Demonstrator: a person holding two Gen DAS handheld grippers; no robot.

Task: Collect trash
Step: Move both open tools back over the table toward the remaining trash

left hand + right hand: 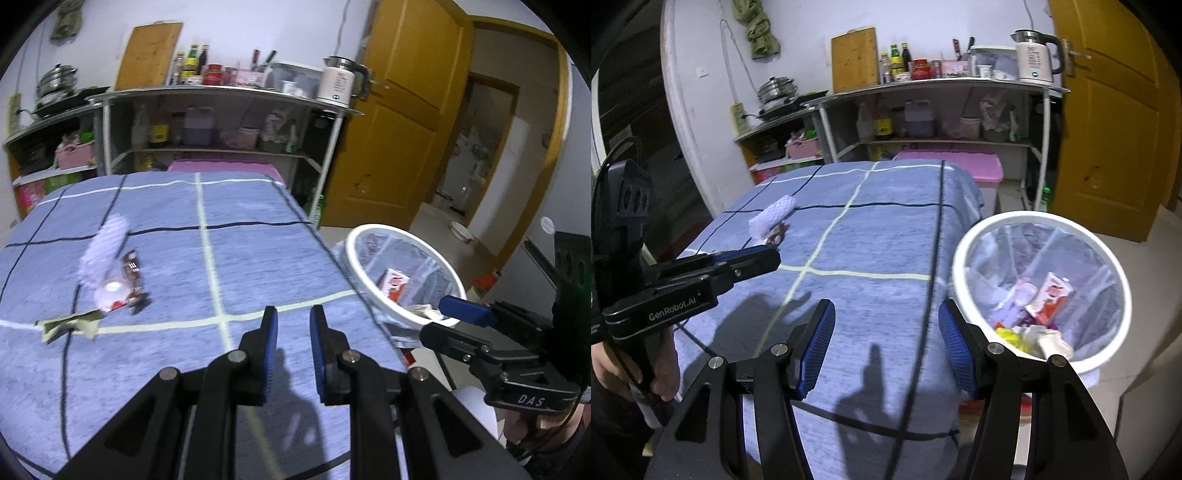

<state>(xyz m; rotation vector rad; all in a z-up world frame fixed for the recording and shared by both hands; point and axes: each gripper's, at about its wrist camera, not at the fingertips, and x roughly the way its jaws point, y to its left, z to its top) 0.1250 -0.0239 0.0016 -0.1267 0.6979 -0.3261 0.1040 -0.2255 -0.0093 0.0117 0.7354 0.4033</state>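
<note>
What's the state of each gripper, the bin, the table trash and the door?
Left gripper: nearly shut, empty.
Right gripper: open, empty.
Bin: upright, lined, partly filled.
Foam net: on the table, not collected.
Wrapper: beside the net.
Paper scrap: flat on the tablecloth.
Door: open.

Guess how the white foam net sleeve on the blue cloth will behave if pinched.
The foam net sleeve looks soft and airy, so probably very light and squashy. Its open mesh should grip well, though it may drag the wrapper lying against it.
</note>
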